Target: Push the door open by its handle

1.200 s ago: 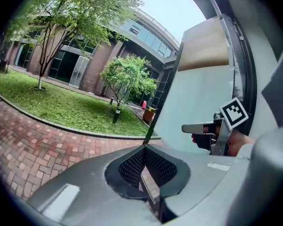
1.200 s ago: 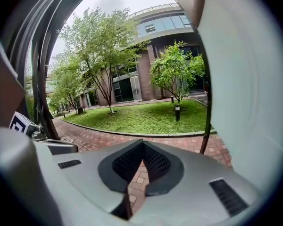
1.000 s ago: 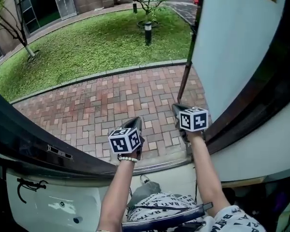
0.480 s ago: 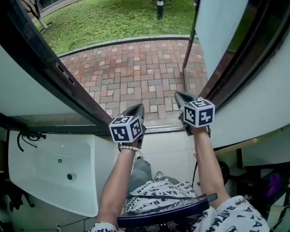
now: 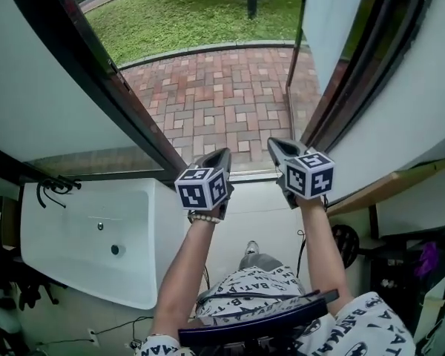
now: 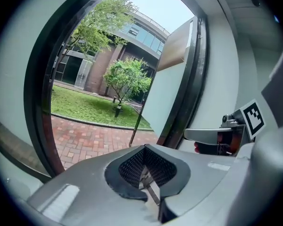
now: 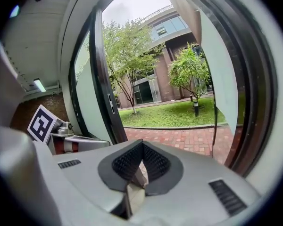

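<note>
The right door leaf (image 5: 334, 21), a frosted pane in a dark frame, stands swung outward over the brick patio (image 5: 222, 102). Its thin dark upright handle bar (image 5: 294, 58) runs along its edge, also showing as the bar (image 6: 139, 119) in the left gripper view and the bar (image 7: 214, 121) in the right gripper view. Both grippers hang side by side inside the doorway, apart from the door. My left gripper (image 5: 221, 156) is shut and holds nothing; its jaws meet (image 6: 145, 147). My right gripper (image 5: 280, 145) is also shut and empty (image 7: 142, 142).
The left door leaf (image 5: 30, 87) with its dark frame (image 5: 96, 73) borders the opening. A white basin (image 5: 89, 236) lies low on the left and a wooden shelf (image 5: 393, 184) on the right. Beyond the patio are grass and a lamp post (image 5: 251, 2).
Both grippers have drawn back from the threshold to over the indoor floor, staying shut. The right gripper has come away from the door's edge. The door stays swung open.
</note>
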Tool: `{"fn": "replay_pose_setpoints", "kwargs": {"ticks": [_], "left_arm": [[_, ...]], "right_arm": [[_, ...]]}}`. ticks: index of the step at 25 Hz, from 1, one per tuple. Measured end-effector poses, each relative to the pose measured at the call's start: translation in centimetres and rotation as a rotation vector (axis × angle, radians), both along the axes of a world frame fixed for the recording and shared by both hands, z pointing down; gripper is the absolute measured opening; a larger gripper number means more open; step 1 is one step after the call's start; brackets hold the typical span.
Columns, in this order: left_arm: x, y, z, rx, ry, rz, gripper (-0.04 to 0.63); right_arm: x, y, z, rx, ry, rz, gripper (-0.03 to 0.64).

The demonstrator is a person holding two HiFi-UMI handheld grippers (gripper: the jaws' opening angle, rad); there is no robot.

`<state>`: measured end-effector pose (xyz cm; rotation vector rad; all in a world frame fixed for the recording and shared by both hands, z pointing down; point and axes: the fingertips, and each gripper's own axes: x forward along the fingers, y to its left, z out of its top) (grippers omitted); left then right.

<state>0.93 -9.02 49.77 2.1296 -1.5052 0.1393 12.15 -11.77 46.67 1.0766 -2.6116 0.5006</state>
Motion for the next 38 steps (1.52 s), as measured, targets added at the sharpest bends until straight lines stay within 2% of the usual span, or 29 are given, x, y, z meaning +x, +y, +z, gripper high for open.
{"fn": "replay_pose_setpoints", "kwargs": {"ticks": [12,21,28,38], "left_arm": [[-1.5,14.5,-0.3,0.039,0.008,0.051,-0.015],[-4.3,25.3,1.4,0.000,0.026,0.051,-0.015],[-4.2,30.5,1.9,0.002,0.039,0.063,-0.015],[-4.9,32.0,0.5,0.030,0.036,0.050,-0.015]], "right_arm": [[-2.7,15.8,1.6,0.002,0.030,0.017,0.012],[-4.2,26.6,3.2,-0.028,0.083,0.058,0.012],[-4.5,31.7,4.3,-0.040,0.091,0.068,0.012],[-5.3,33.5,4.0,-0.030,0.097,0.075,0.012]]}}
